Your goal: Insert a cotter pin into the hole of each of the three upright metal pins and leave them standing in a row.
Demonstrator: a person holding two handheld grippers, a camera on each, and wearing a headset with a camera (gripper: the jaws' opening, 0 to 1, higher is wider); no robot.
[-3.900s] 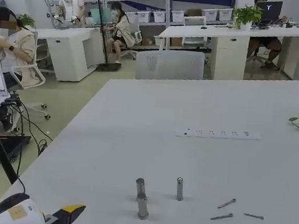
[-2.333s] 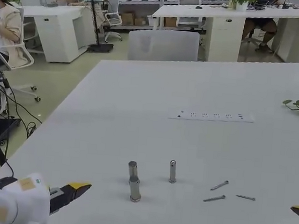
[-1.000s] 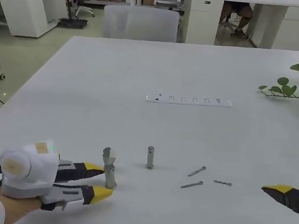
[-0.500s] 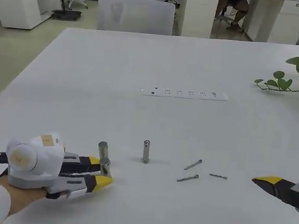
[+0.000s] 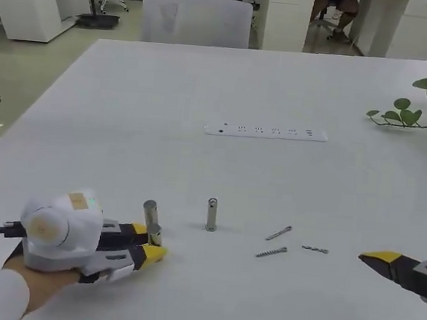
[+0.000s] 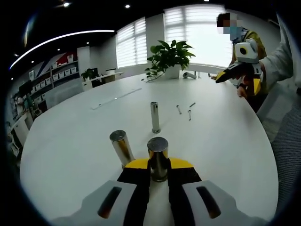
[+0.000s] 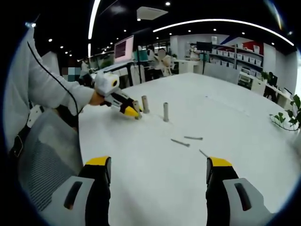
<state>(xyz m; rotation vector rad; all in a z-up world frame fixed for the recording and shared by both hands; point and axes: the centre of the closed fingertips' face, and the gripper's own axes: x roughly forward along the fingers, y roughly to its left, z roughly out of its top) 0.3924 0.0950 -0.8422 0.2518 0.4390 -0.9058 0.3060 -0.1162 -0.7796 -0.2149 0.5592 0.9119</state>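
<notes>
left hand-held gripper clamped tight on the nearest metal pin on the white surface, second pin just beside it, third pin upright off to the right, cotter pins lying loose beyond, right hand-held gripper wide open, holding nothing

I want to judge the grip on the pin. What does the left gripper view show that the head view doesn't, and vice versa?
The left gripper view adds a close look at the left tongs shut on a metal pin, jaws pressing both its sides, plus the plant's pot. The head view adds the grey chair and the hand holding those tongs. Both share the two free pins, three loose cotter pins, the power strip and the open right tongs.
</notes>
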